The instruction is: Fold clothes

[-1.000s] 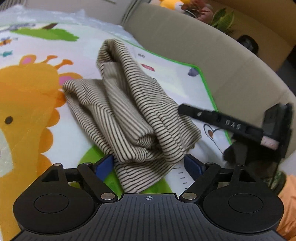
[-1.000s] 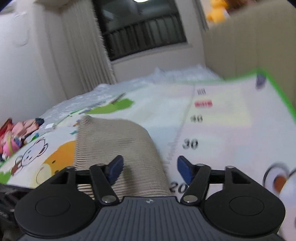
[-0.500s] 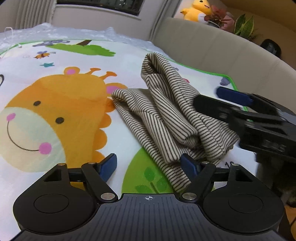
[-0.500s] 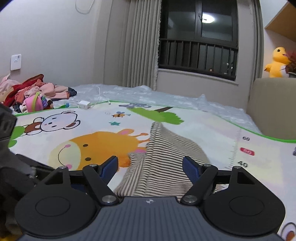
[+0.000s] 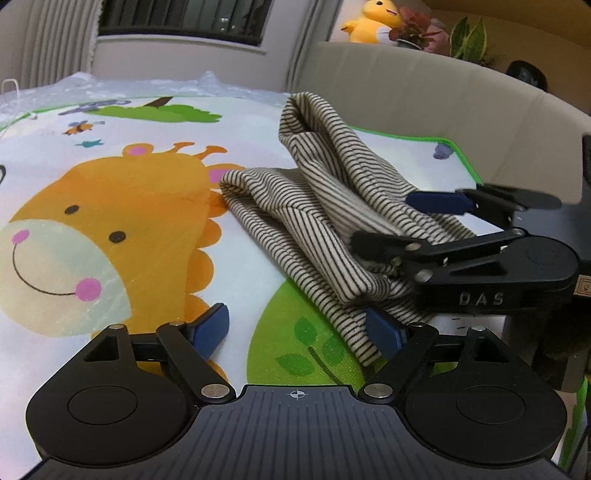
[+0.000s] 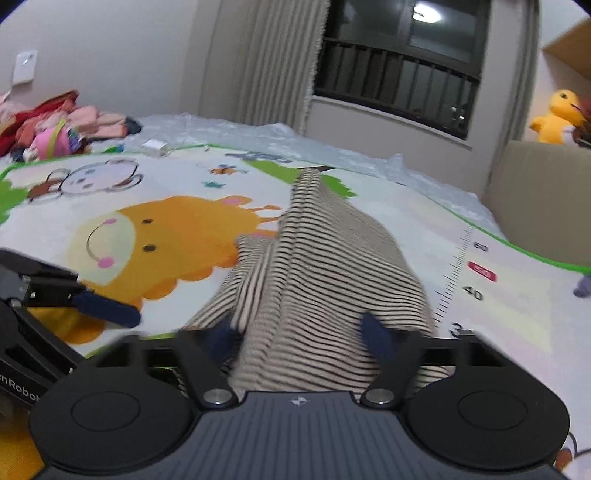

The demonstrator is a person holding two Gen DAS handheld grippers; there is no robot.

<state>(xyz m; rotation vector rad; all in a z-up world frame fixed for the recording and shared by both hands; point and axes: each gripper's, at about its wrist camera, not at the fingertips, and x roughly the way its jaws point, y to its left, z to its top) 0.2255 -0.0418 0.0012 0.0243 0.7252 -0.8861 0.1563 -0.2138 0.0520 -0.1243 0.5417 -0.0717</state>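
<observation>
A brown-and-cream striped garment (image 5: 325,206) lies crumpled in a long heap on the play mat (image 5: 243,266). My left gripper (image 5: 297,328) is open at the heap's near left corner, its right finger against the cloth edge and bare mat between the fingers. From the right, my right gripper (image 5: 399,221) reaches in open, one finger above and one below the garment's near end. In the right wrist view the striped garment (image 6: 325,266) fills the gap of the right gripper (image 6: 299,338), and the image is blurred there. A left gripper finger (image 6: 105,306) shows at the left.
The mat carries a big orange giraffe (image 5: 110,206). A beige sofa back (image 5: 424,96) borders the mat's right side, with a yellow plush duck (image 5: 371,20) on top. A pile of pink and red clothes (image 6: 55,129) and a white charger (image 6: 155,147) lie at the far left.
My left gripper has drawn back off the garment toward its left edge. The right gripper has swung round and pushed in, so the garment's near end now sits between its open fingers.
</observation>
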